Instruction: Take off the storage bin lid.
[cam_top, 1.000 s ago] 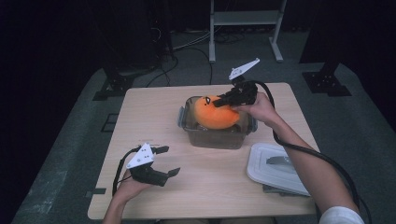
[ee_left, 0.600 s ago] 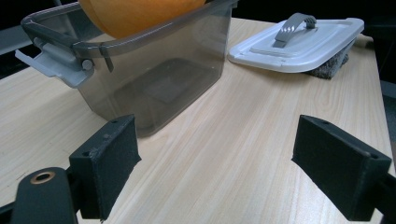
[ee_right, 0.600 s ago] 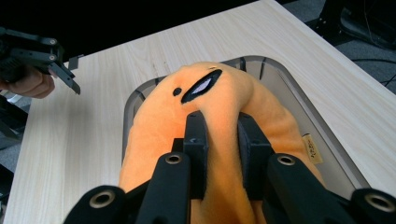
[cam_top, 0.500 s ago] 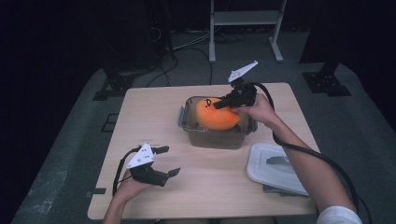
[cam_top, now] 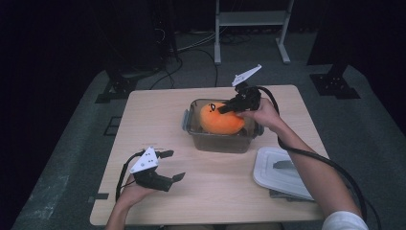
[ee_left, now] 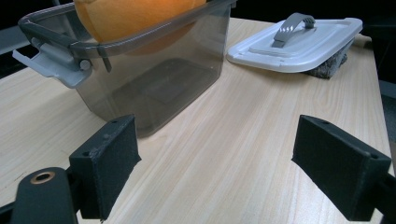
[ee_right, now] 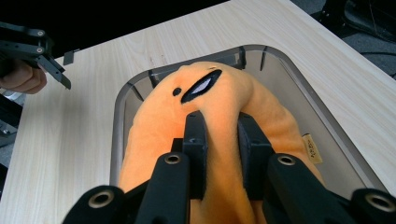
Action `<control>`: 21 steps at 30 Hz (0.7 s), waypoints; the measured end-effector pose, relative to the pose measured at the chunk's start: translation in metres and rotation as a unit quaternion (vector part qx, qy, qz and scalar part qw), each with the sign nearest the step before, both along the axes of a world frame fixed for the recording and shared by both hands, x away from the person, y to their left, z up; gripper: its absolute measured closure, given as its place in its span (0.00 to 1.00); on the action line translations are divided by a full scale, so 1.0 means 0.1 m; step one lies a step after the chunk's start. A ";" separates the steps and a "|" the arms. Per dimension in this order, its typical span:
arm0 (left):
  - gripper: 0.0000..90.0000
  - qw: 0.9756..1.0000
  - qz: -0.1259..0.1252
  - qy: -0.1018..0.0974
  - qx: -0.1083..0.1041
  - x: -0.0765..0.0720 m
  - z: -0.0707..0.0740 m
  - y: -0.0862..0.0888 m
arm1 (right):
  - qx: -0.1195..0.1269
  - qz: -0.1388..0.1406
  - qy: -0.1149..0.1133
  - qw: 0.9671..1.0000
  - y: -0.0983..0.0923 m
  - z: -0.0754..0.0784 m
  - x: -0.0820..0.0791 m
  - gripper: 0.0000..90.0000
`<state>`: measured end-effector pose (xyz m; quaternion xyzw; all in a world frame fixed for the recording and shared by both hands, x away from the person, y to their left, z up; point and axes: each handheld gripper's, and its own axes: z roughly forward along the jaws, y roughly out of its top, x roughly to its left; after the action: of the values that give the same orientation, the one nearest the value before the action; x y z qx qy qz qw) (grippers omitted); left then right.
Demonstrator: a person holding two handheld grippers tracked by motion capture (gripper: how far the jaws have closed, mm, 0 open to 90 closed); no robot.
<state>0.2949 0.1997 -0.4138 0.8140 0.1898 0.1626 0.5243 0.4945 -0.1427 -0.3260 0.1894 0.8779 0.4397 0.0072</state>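
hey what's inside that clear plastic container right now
An orange plush toy sits in the container, pinched by the right gripper. The toy bulges above the rim; the floor under it is mostly covered.

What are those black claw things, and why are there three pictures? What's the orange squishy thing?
A person sits at a wooden table with a hand-held gripper in each hand, a tool with two black jaws that pinch. One picture looks down from above; the other two come from small cameras riding on each tool. The right hand-held gripper is pinching an orange plush toy that sits in a clear plastic box. The left hand-held gripper hovers open near the table's front, holding nothing. The box's white lid lies on the table beside the box, its grey handle on top.
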 end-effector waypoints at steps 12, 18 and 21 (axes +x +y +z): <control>0.15 1.000 0.000 0.000 0.000 0.00 0.00 0.00 | -0.011 -0.003 0.000 1.000 0.01 -0.06 0.03 0.84; 0.15 1.000 0.000 0.001 -0.001 0.00 0.00 0.00 | -0.017 -0.003 0.000 1.000 0.03 -0.08 0.04 0.84; 0.15 1.000 -0.001 0.002 -0.001 0.00 0.00 -0.01 | -0.022 -0.004 0.000 1.000 0.04 -0.09 0.05 0.84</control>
<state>0.2948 0.1989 -0.4143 0.8142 0.1904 0.1605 0.5245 0.4990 -0.1390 -0.3352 0.1928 0.8864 0.4206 0.0127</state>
